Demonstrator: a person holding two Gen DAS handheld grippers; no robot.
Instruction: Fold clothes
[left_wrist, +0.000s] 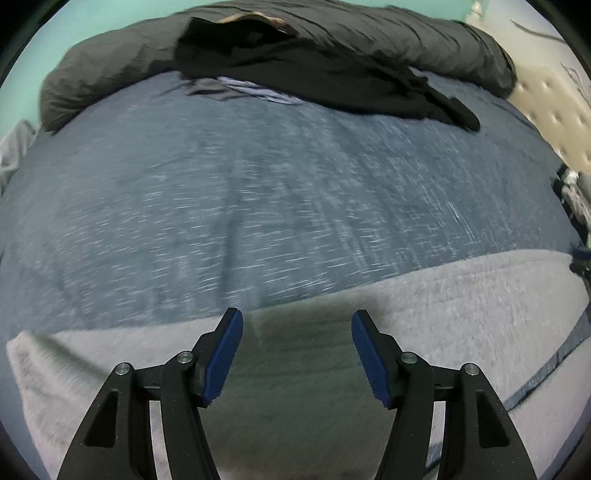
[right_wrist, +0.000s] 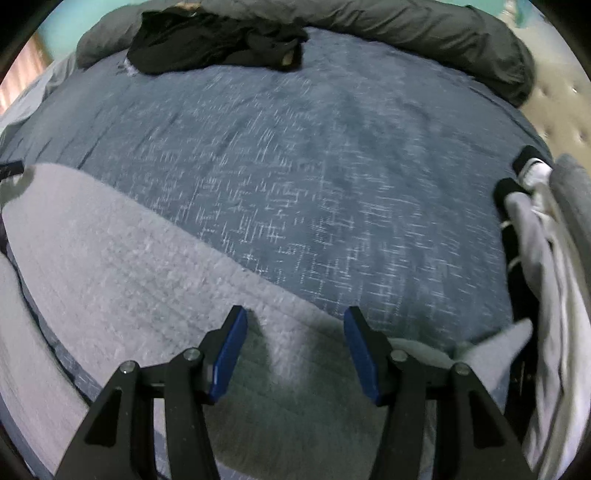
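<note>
A light grey fleecy garment (left_wrist: 443, 295) lies flat on the blue bedspread (left_wrist: 258, 184) along the near edge of the bed. My left gripper (left_wrist: 297, 315) hovers just over its far edge, open, with nothing between the blue pads (left_wrist: 225, 354). In the right wrist view the same grey garment (right_wrist: 110, 240) runs from the left down to the near edge. Over it, near its right end, my right gripper (right_wrist: 295, 312) is open and holds nothing. Both views are blurred by motion.
A heap of black clothes (left_wrist: 314, 66) (right_wrist: 207, 40) lies at the far side against a rolled dark grey duvet (left_wrist: 110, 74) (right_wrist: 424, 29). Grey and white garments (right_wrist: 546, 258) hang at the right edge. A beige tufted headboard (left_wrist: 546, 110) is at the right.
</note>
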